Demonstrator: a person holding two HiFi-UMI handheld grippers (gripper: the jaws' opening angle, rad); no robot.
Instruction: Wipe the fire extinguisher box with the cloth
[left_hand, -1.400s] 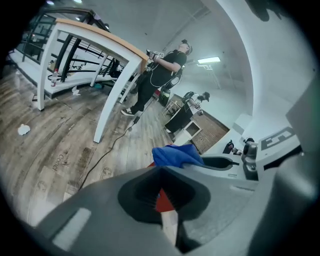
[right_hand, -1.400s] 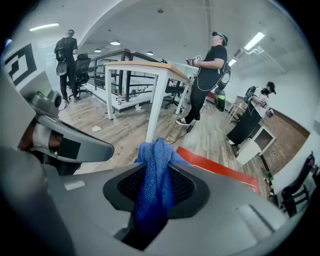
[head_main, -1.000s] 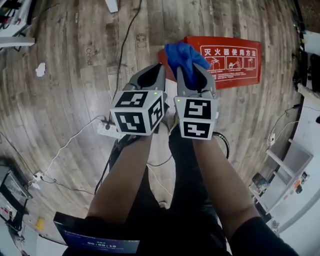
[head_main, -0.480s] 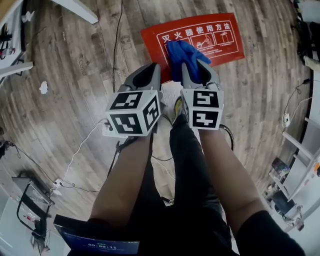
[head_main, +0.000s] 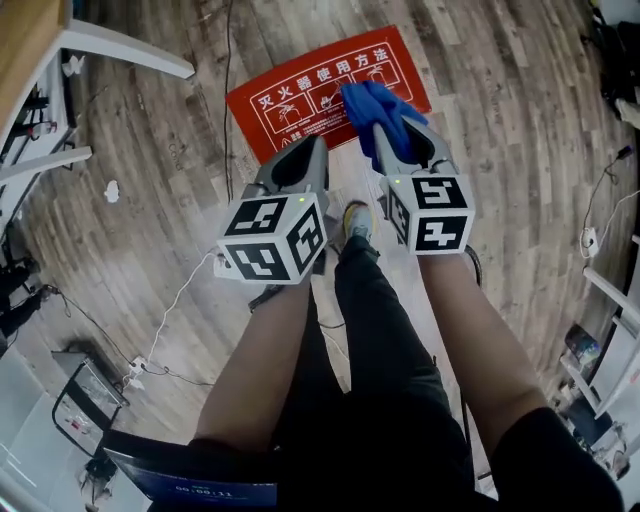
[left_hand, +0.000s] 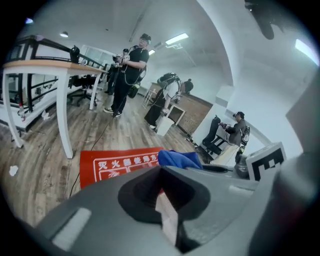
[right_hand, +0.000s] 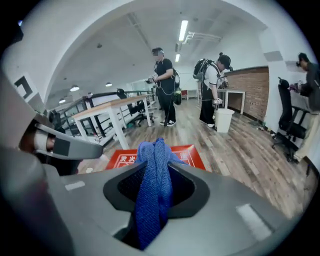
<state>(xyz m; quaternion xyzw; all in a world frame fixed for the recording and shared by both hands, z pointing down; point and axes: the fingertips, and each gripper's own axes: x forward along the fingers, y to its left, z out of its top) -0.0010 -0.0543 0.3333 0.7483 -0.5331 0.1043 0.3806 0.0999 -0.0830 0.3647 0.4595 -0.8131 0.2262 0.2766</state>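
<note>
Head view is showing the fire extinguisher box (head_main: 300, 95) lying flat on the wooden floor (head_main: 150, 210), red face up, and over the last second it has been sliding from the upper right of the picture toward the upper middle. That suggests the person is squaring up to it, so wiping looks close but has not begun. The blue cloth (head_main: 378, 112) is sticking up out of the right tongs (head_main: 392, 135), which are clamping it in a bunched fold. Its tip is overlapping the box's near right edge in this view, though the right gripper view places the box farther off and lower, so the cloth is probably not touching it. The left tongs (head_main: 312, 150) are pressing together with nothing between them, hovering just beside the right pair and pointing at the box's near edge. A white bench (head_main: 120, 45) is standing off to the left.
</note>
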